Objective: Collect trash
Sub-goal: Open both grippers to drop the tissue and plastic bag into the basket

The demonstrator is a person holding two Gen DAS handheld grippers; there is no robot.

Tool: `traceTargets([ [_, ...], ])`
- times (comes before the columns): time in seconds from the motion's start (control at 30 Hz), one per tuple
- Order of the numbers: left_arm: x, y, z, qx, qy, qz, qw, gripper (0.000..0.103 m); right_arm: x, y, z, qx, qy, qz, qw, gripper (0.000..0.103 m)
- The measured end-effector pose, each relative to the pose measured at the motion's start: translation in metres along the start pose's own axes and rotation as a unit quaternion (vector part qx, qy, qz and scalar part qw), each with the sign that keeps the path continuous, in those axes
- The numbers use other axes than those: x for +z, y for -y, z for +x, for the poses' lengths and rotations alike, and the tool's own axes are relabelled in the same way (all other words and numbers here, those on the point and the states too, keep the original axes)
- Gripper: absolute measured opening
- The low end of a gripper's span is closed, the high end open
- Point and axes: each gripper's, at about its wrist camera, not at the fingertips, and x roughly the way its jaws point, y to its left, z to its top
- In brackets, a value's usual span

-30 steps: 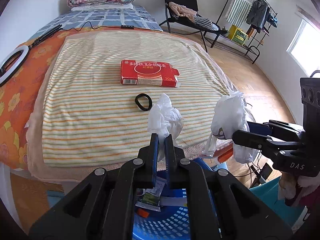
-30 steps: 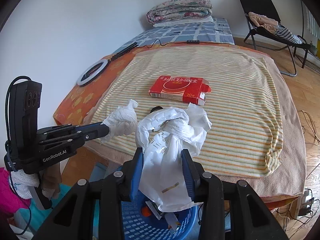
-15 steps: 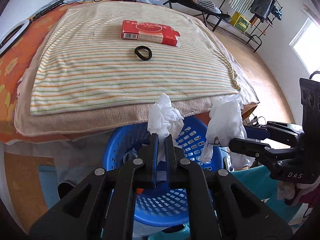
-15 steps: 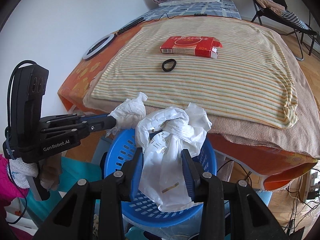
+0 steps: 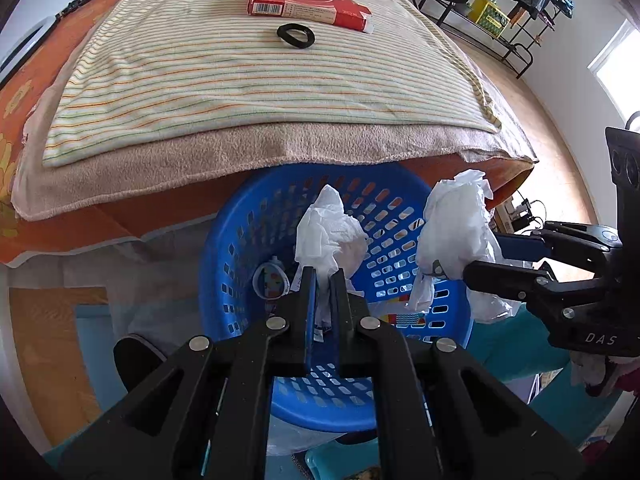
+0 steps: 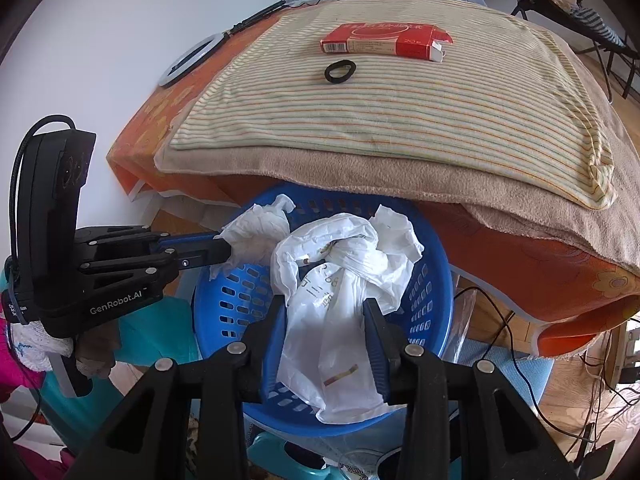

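1. A crumpled white tissue (image 5: 328,228) sits centre frame, clamped in the left claw (image 5: 323,276) above the blue basket (image 5: 240,240).
2. A white plastic bag (image 6: 340,280) is pinched in the right claw (image 6: 326,312), over the same basket.
3. At the top of the frame, a red box (image 5: 308,2) and a black hair tie (image 5: 295,35) lie on the striped bed cover (image 5: 200,80).

The blue basket (image 5: 224,264) gapes open below — its far rim tucked under the overhanging blanket edge (image 5: 280,148), its mouth crowded by the crumpled tissue (image 5: 328,232) on the left and the bulkier white bag (image 6: 344,280) on the right.
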Motion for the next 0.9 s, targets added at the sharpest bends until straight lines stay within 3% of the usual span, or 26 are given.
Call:
traceTargets([
  [0.6, -0.012, -0.002, 0.025, 0.013, -0.042, 0.001, 0.9990, 0.005, -0.011, 0.005, 0.021, -0.005, -0.031, 0.009, 0.999, 0.041],
  [0.9, -0.014, -0.009, 0.032, 0.020, -0.061, -0.015, 0.9979, 0.006, -0.012, 0.005, 0.024, -0.015, -0.035, 0.007, 0.999, 0.051],
])
